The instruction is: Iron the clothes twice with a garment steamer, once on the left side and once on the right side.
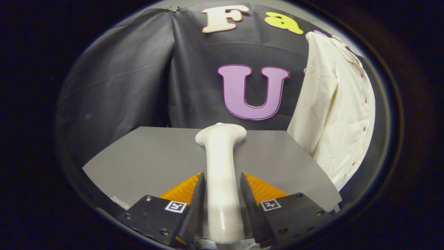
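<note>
The claw is narrowed, both fingers pressing the white plastic garment steamer's handle above the grey bench; a cream buttoned shirt hangs past its right edge.

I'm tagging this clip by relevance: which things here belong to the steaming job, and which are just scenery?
Job:
- garment steamer, handle between the fingers of the gripper, which look closed on it
- cream shirt, hanging beyond the fingers, off to one side

Scenery:
- grey table
- black cloth wall

The steamer hid its lower handle below the claw, whose fingers flanked it; contact could not be told. Beyond, to the right, the shirt was cut off along its far side.
</note>
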Motion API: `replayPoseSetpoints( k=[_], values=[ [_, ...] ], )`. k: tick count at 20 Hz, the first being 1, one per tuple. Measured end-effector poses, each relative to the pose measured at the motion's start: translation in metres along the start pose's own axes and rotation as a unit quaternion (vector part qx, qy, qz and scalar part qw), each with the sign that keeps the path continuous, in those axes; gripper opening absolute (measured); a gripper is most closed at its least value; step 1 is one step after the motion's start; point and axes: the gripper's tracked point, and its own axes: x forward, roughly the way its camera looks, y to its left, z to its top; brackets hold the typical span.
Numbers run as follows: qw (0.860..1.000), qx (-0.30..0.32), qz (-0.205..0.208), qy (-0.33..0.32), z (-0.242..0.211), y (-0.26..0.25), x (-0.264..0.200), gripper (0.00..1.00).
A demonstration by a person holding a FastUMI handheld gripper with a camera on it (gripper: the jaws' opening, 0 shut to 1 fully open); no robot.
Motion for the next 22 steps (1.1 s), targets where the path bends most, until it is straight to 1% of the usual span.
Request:
replayPoseSetpoints(
  k=[3, 6, 8, 10, 12, 14, 16, 19, 22],
  values=[
    [1.000, 0.002, -0.012, 0.002, 0.000, -0.006, 0.000, 0.50],
    [0.999, 0.015, -0.030, -0.026, 0.006, -0.013, -0.003, 0.38],
    [0.999, 0.024, -0.024, -0.041, 0.009, -0.013, -0.007, 0.37],
    [0.998, 0.045, -0.016, -0.051, 0.010, -0.014, -0.012, 0.36],
    [0.996, 0.067, -0.002, -0.055, 0.011, -0.013, -0.023, 0.35],
    [0.994, 0.079, 0.006, -0.075, 0.017, -0.017, -0.038, 0.35],
    [0.993, 0.062, 0.008, -0.103, 0.027, -0.022, -0.060, 0.35],
    [0.989, 0.022, 0.010, -0.145, 0.037, -0.032, -0.093, 0.35],
    [0.982, 0.005, 0.017, -0.189, 0.050, -0.048, -0.124, 0.35]
  ],
)
